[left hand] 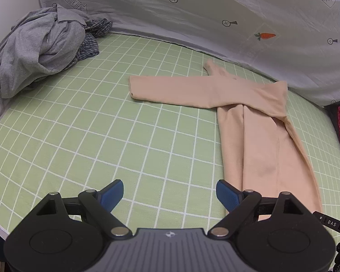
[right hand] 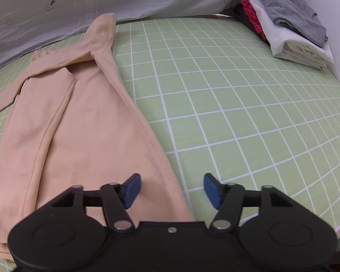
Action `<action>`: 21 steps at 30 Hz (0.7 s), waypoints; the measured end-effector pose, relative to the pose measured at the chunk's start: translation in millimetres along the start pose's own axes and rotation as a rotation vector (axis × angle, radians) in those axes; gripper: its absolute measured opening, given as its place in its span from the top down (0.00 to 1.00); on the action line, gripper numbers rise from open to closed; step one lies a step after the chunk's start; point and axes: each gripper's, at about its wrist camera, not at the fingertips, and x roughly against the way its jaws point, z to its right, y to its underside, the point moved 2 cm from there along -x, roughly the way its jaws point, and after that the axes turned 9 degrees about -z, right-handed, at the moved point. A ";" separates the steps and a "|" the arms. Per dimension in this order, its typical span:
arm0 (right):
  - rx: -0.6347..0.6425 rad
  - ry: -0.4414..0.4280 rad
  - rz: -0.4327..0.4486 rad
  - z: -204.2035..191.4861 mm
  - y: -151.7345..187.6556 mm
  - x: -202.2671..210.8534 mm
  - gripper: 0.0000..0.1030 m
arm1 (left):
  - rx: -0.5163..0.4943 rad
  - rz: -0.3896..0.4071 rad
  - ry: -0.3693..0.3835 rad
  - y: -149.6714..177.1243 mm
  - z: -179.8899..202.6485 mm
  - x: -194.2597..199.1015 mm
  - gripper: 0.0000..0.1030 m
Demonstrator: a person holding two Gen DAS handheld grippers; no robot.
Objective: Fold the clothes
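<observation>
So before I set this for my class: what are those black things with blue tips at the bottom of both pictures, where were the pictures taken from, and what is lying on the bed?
Each black thing is a hand-held claw with two blue-padded fingers; a person carries one in each hand. A camera on each claw looks forward along its fingers, which gives the two views. The left claw and the right claw are both open and hold nothing. On the green checked bedsheet lies a peach long-sleeved top, partly folded, with one sleeve laid across it. An unfolded grey zip jacket is heaped at the far left, and a stack of folded clothes sits at the far right. A grey printed quilt lies behind.
</observation>
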 end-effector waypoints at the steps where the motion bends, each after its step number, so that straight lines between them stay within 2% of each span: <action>1: 0.010 0.011 0.002 -2.5 -0.5 1.1 0.87 | 0.004 -0.001 0.004 -1.0 -2.9 -0.6 0.14; 3: 0.029 0.033 0.005 -7.6 -1.4 3.2 0.93 | 0.010 -0.002 0.014 -3.0 -8.4 -1.9 0.14; 8: 0.098 0.045 0.083 -36.5 3.1 28.9 0.94 | -0.001 -0.010 0.042 -6.7 -15.4 -6.6 0.14; 12: 0.161 -0.013 0.099 -70.7 13.4 43.1 0.94 | -0.031 -0.050 0.057 -3.3 -20.2 -14.6 0.14; 17: 0.225 -0.083 0.022 -116.8 34.8 22.7 0.94 | -0.063 -0.110 0.037 11.5 -33.0 -22.1 0.14; 21: 0.198 -0.091 0.020 -120.5 34.7 22.3 0.91 | -0.063 -0.155 0.021 20.3 -47.0 -27.5 0.14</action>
